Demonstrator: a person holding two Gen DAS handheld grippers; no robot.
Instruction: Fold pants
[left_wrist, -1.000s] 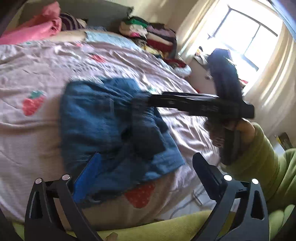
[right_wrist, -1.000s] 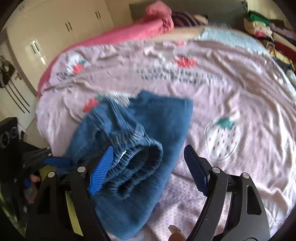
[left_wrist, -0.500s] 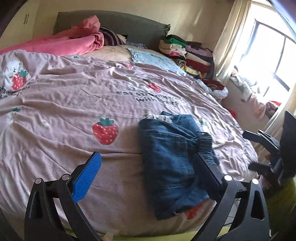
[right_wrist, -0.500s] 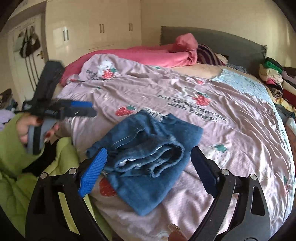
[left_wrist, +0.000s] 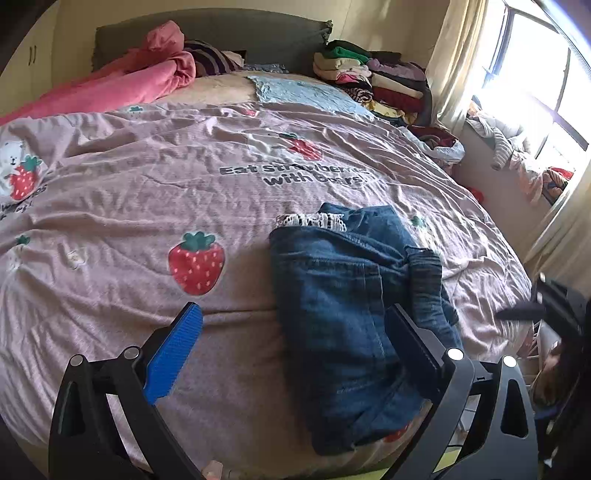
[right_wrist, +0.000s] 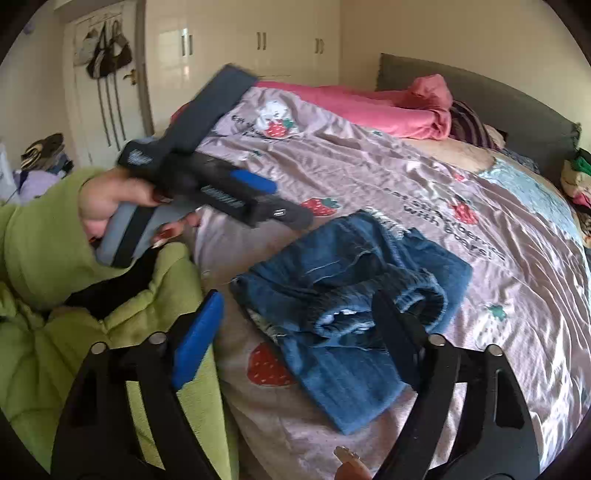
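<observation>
The blue denim pants (left_wrist: 354, 295) lie folded in a small bundle near the front edge of the pink strawberry bedspread (left_wrist: 184, 192), waistband on the right. They also show in the right wrist view (right_wrist: 354, 306). My left gripper (left_wrist: 295, 339) is open and empty, held back above the bed edge to the left of the pants; it also shows in the right wrist view (right_wrist: 258, 203). My right gripper (right_wrist: 299, 325) is open and empty, held back from the pants. Neither gripper touches the pants.
A pink blanket (left_wrist: 122, 81) is bunched at the headboard. A stack of folded clothes (left_wrist: 373, 77) sits at the bed's far right corner. A window with curtains (left_wrist: 535, 92) is on the right. White wardrobes (right_wrist: 240, 48) and a door with hanging bags (right_wrist: 107, 59) stand behind the bed's left side.
Both grippers have pulled back from the pants, which now lie released and folded on the bed. The left gripper has swung left and the right gripper has lifted away.
</observation>
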